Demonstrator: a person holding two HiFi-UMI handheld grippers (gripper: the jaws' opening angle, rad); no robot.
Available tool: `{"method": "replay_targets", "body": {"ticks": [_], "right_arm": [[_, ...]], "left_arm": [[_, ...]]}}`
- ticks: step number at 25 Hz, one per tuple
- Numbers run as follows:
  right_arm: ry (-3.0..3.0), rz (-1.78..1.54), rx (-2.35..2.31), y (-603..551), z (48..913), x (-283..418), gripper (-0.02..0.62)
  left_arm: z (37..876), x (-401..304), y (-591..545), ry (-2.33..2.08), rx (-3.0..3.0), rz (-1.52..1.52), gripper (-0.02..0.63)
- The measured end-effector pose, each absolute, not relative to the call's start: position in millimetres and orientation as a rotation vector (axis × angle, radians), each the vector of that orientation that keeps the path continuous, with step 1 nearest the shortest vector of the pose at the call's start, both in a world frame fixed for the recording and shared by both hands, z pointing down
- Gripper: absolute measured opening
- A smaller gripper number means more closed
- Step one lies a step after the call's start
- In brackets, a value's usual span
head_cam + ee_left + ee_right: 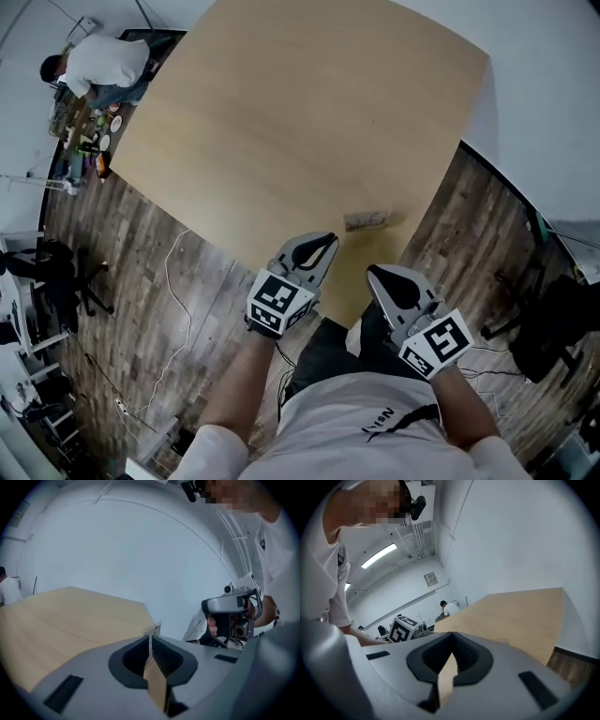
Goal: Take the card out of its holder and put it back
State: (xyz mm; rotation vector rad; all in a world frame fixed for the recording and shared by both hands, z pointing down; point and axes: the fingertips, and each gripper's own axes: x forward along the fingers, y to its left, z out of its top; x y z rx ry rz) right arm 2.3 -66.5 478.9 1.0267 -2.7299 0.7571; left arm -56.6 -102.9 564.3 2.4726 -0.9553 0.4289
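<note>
A small card holder [366, 221] with a pale card standing in it sits near the front edge of the light wooden table [300, 112]. My left gripper [328, 243] hovers just short of it on the left, jaws shut on nothing. In the left gripper view the holder [153, 629] peeks out just beyond the closed left gripper [150, 637]. My right gripper [376, 275] is held below the table edge, right of the holder, also shut and empty. The right gripper view shows the closed right gripper [451, 638] with the tabletop [520, 611] ahead; the holder is hidden there.
Wood-pattern floor [141, 272] surrounds the table. A person in a white shirt [103, 61] works at a cluttered bench at the far left. Chairs and stands [56, 272] line the left side, a dark chair [553, 319] the right. The left gripper's marker cube [403, 629] shows beside the right jaws.
</note>
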Motion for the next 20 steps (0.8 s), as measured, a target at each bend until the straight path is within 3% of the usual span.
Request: {"method": "replay_targets", "body": {"ticks": [7,11,20], "right_arm": [[-2.715,0.803,0.996,-83,507,-4,0.013],[-2.697,0.822,0.998,-83,513,1,0.012],[-2.643,0.870,1.017,-74,529,14,0.012]], "left_arm": [[593,-48,-122,-0.897,2.485,0.445,0.021],[604,-40,-126,-0.845,2.507,0.472,0.086],[614,-19,-137,-0.735,2.590,0.482,0.092]]}}
